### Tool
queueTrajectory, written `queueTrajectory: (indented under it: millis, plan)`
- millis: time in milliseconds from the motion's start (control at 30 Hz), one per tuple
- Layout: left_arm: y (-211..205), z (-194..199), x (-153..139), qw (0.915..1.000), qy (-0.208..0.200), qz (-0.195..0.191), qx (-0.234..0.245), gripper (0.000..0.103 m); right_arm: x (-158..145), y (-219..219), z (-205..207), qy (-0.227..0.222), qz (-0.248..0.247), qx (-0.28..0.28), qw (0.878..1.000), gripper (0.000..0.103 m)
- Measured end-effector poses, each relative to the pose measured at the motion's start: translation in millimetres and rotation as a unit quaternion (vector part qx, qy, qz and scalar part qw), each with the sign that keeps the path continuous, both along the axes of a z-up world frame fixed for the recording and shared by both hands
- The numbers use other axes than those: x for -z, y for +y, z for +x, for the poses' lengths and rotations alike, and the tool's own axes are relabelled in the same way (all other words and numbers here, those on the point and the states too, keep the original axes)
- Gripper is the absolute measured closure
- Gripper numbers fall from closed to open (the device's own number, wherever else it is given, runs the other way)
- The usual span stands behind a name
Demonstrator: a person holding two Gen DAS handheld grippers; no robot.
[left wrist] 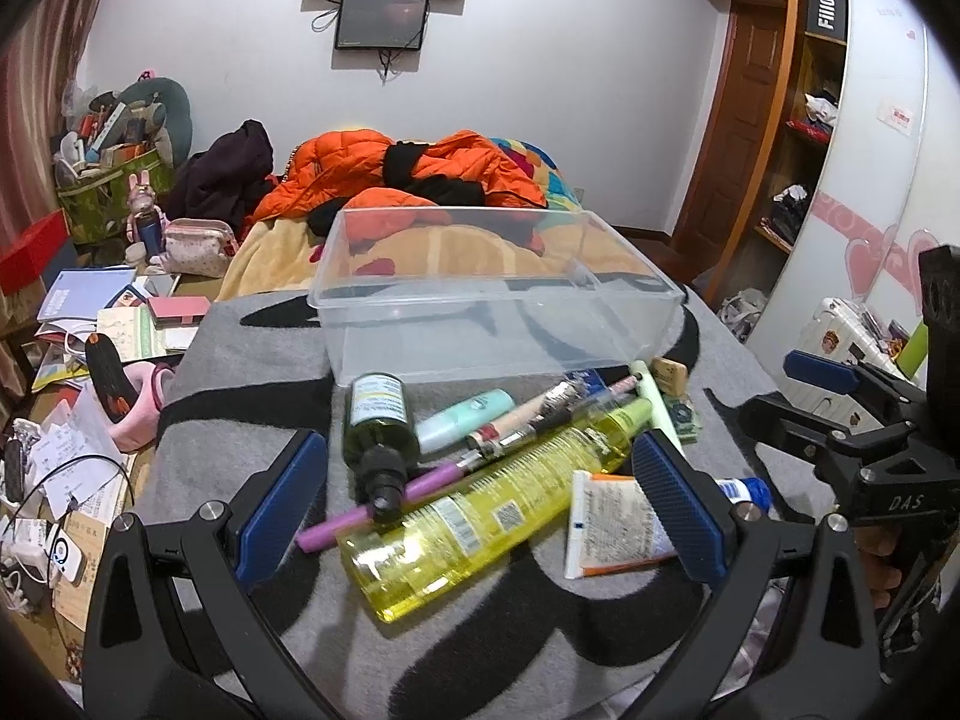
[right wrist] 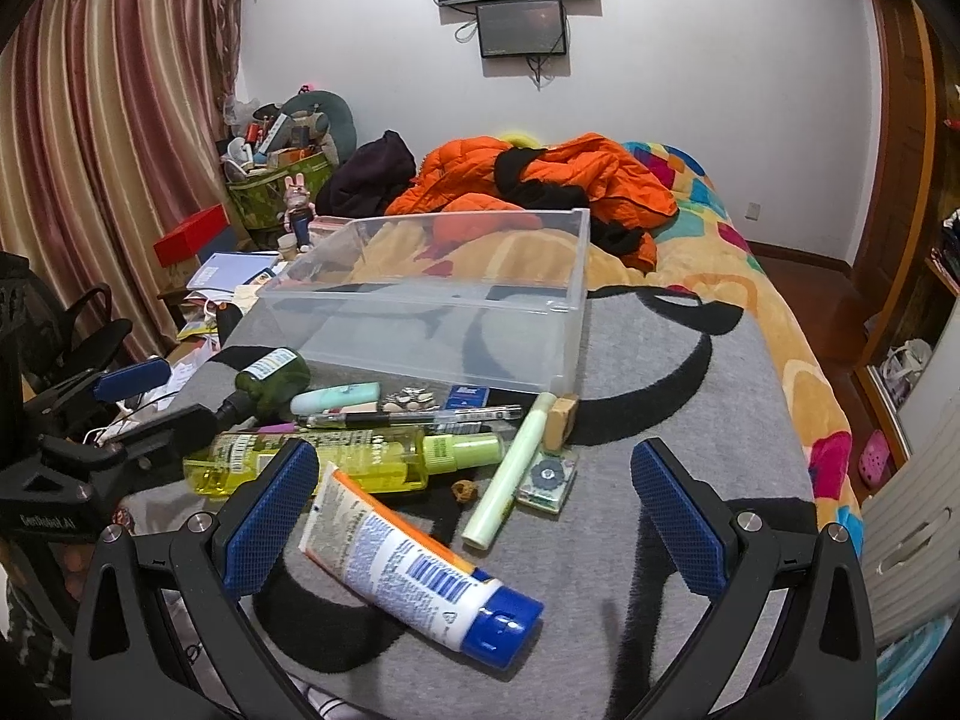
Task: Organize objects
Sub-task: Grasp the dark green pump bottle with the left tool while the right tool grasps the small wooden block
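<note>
The tube (right wrist: pixel 414 570) lies just ahead of the right hand-held gripper (right wrist: pixel 474 528), cap toward it, long axis slanting across the gap. Its jaws gape wide. The left hand-held gripper (left wrist: pixel 480 516), also wide and empty, faces the yellow bottle (left wrist: pixel 480 510).

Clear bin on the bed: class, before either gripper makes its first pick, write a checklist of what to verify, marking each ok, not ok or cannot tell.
1. Clear bin upright, mouth open: ok.
2. Bin has room: ok, nothing inside.
3. Left gripper jaws open, holding nothing: ok.
4. Right gripper jaws open, holding nothing: ok.
5. White tube free to lift: ok, nothing on it.
6. Yellow bottle free to lift: not ok, purple pen lies across it.
</note>
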State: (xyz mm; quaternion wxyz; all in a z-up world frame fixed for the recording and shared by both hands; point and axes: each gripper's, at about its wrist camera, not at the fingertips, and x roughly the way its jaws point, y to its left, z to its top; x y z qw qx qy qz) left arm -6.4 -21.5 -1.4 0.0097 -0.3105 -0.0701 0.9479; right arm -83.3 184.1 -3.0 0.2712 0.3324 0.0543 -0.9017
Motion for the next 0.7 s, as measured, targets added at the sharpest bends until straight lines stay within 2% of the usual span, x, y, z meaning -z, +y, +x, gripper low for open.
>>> queueTrajectory:
  millis: [200, 267, 400, 500, 567, 633, 700]
  plan:
    - [-15.7, -13.5, 2.9, 0.9997, -0.015, -0.006, -0.016, 0.002, 5.6, 8.1, -23.3, -0.02, -0.002, 0.012, 1.0, 0.0]
    - [-20.2, -19.0, 4.5, 0.9995, -0.024, -0.01, -0.02, 0.015, 7.1, 10.7, -30.4, -0.024, -0.004, 0.015, 1.0, 0.0]
    - [-31.1, -30.8, 8.5, 0.9992, -0.03, -0.002, -0.028, 0.017, 10.9, 15.1, -45.2, -0.036, -0.008, 0.026, 0.999, 0.001]
    - [-38.4, -37.5, 11.6, 0.9989, -0.034, 0.006, -0.032, 0.017, 15.2, 15.2, -55.1, -0.045, -0.004, 0.03, 0.999, 0.009]
    - [-44.0, -43.0, 14.9, 0.9985, -0.04, 0.011, -0.036, 0.019, 19.2, 14.3, -61.7, -0.051, 0.001, 0.033, 0.998, 0.019]
    - [-47.2, -47.8, 20.0, 0.9973, -0.061, 0.016, -0.038, 0.021, 24.6, 13.8, -70.2, -0.062, 0.003, 0.034, 0.997, 0.026]
    - [-51.4, -52.7, 25.6, 0.9972, -0.06, 0.025, -0.038, 0.023, 30.4, 12.3, -76.2, -0.072, 0.003, 0.034, 0.997, 0.032]
